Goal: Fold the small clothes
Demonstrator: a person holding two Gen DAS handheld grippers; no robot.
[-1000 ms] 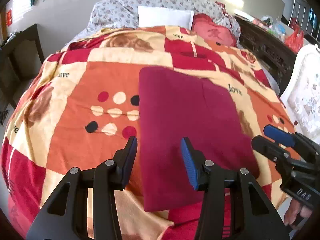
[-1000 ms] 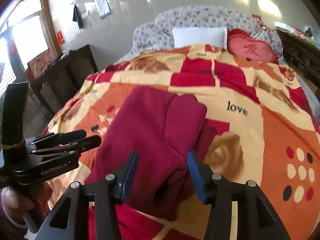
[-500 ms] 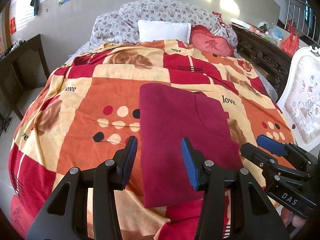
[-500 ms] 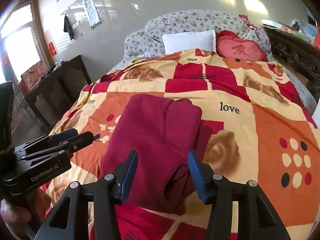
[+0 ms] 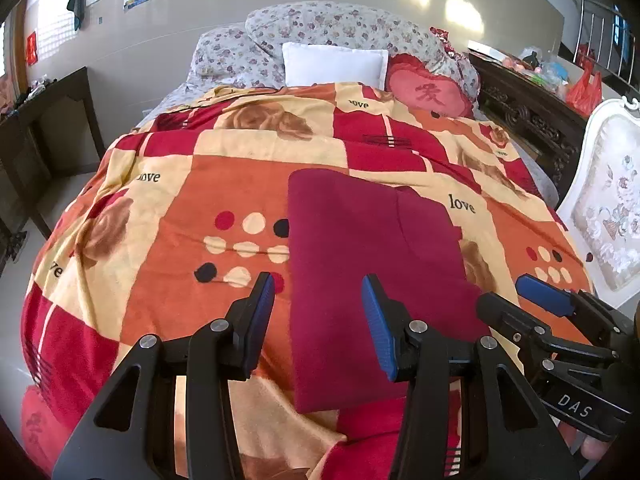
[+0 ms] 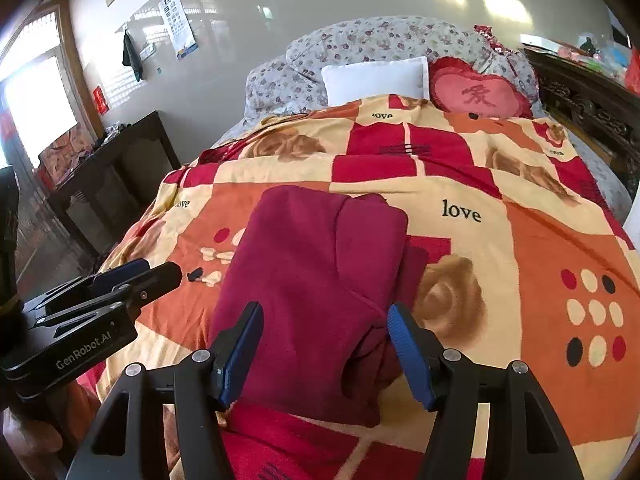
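A soft maroon garment (image 5: 360,264), folded into a thick rectangle, lies on the fleecy checked blanket (image 5: 168,216) (roses, dots), while the left gripper (image 5: 318,320) and right gripper (image 6: 324,344) hover with fingers apart, empty.

The folded garment (image 5: 360,264) lies flat on the blanket (image 5: 168,248) near the foot of the bed. The left gripper (image 5: 318,322) hangs over its near left edge, the right gripper (image 6: 326,350) over its near right part, both seemingly above the cloth. Behind it, at the head, a pillow (image 5: 334,65) sits left of a heart cushion (image 5: 428,94). A chair (image 5: 608,208) stands right of the bed.
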